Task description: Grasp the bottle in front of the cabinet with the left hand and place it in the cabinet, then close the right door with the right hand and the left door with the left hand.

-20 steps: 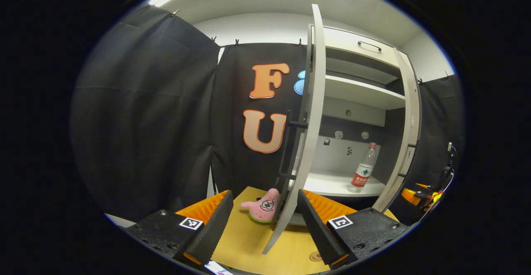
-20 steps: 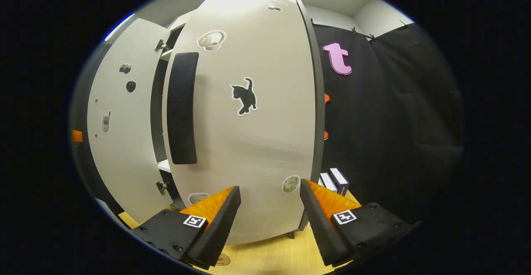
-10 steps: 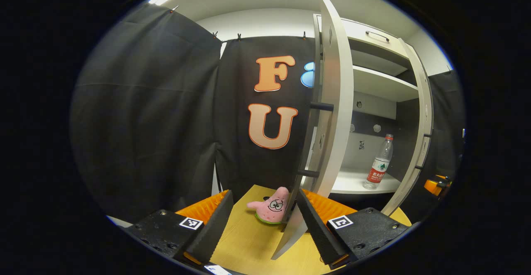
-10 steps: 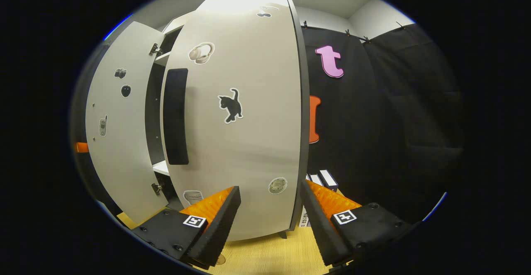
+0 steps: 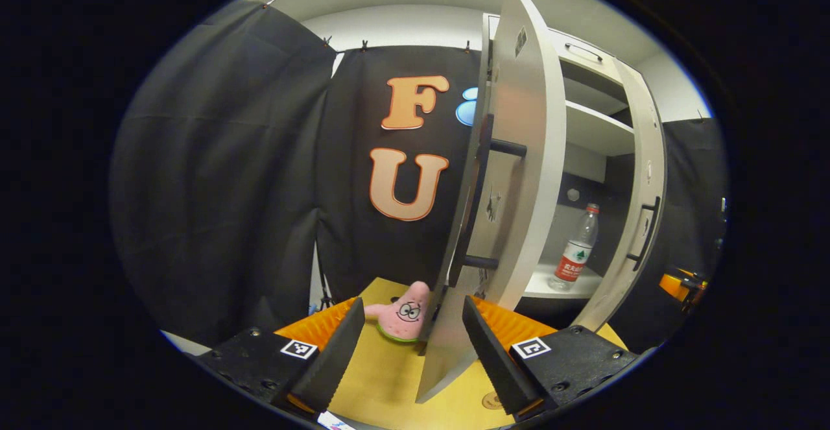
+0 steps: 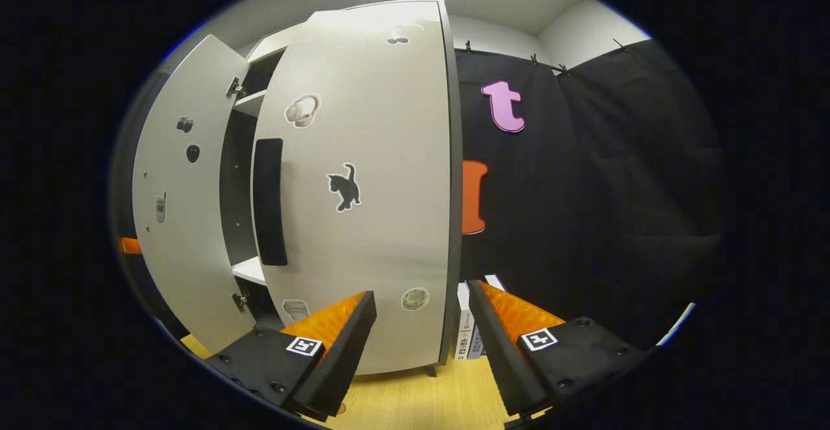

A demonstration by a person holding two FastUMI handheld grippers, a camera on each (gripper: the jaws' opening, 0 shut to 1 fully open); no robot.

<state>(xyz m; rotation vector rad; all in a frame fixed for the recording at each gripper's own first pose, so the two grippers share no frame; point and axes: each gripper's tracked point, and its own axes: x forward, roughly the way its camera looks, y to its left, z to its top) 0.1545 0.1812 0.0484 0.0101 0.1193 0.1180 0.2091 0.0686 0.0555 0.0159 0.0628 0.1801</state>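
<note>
bottle (image 5: 574, 250): upright on the bottom shelf inside the cabinet, clear with a red label and red cap, near the shelf's front edge, free of both tongs
cabinet (image 5: 587, 109): white, standing on the table, 2 doors, a shelf above the bottle and a dark back panel behind it
left door (image 5: 519, 177): ajar, seen almost edge-on in the left gripper view, between the camera and the cabinet interior; its black bar handle faces away from the bottle, and small stickers show on its outer face
right door (image 6: 363, 183): partly swung in, a dark gap of cabinet interior showing between it and the left door in the right gripper view; a black handle, a cat sticker and several smaller stickers on its face
left tongs (image 5: 408, 346): wide apart, holding nothing; the lower edge of the left door stands between the 2 fingers, whether it touches either one I cannot tell
right tongs (image 6: 421, 346): wide apart, holding nothing, low in front of the right door's lower outer corner; contact with the door cannot be told
plush toy (image 5: 401, 312): pink star shape on the table, just beside the cabinet's left door, on the handle side
books (image 6: 468, 326): upright on the table beside the cabinet's right side
table (image 5: 389, 378): light wood, carrying the cabinet
</note>
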